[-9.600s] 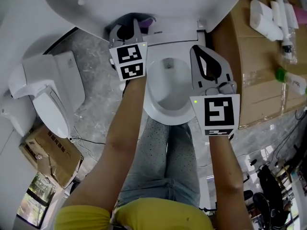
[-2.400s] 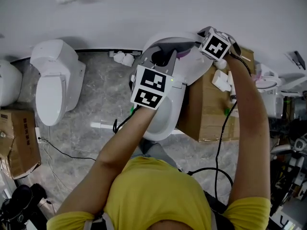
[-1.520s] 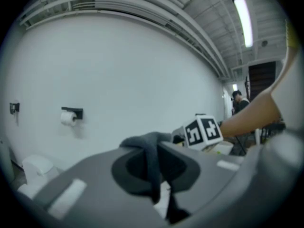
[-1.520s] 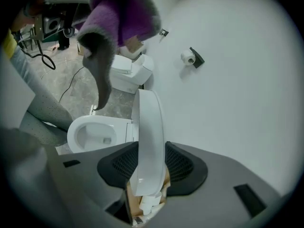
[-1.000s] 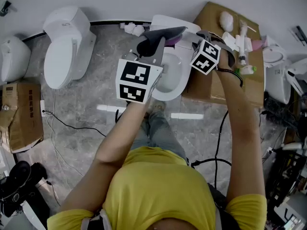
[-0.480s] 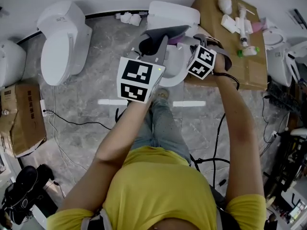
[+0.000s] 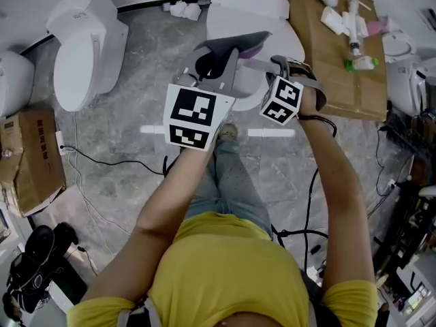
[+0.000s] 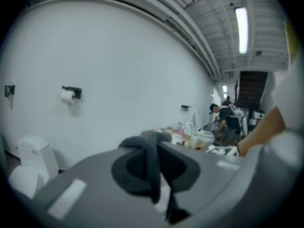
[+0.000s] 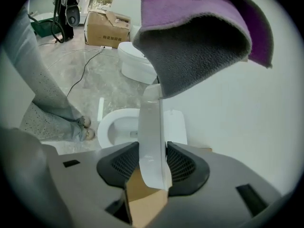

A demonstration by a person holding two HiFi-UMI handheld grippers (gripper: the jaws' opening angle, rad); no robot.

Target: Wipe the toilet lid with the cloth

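My left gripper point(image 7: 227, 52) is shut on a grey and purple cloth point(image 7: 240, 45) and holds it over the white toilet point(image 7: 248, 5). In the left gripper view the cloth point(image 8: 147, 151) bunches between the jaws of that gripper point(image 8: 154, 175). My right gripper point(image 7: 281, 65) is at the toilet's right side. In the right gripper view this gripper point(image 9: 152, 163) is shut on the edge of the white toilet lid point(image 9: 150, 122), which stands partly raised. Its jaws have just opened a little wider, with the lid still between the pads. The cloth point(image 9: 199, 42) hangs above, and the bowl point(image 9: 116, 127) lies below left.
A cardboard box point(image 7: 334, 60) with bottles and small items on top stands right of the toilet. A second toilet point(image 7: 85, 46) stands at the left, with another box point(image 7: 30, 162) and a cable point(image 7: 102, 172) on the marble floor. The person's legs point(image 7: 228, 182) are in front of the bowl.
Both grippers have come down toward the bowl. The right one brought the lid's edge lower, and the left one followed with the cloth. The head view has tipped further down.
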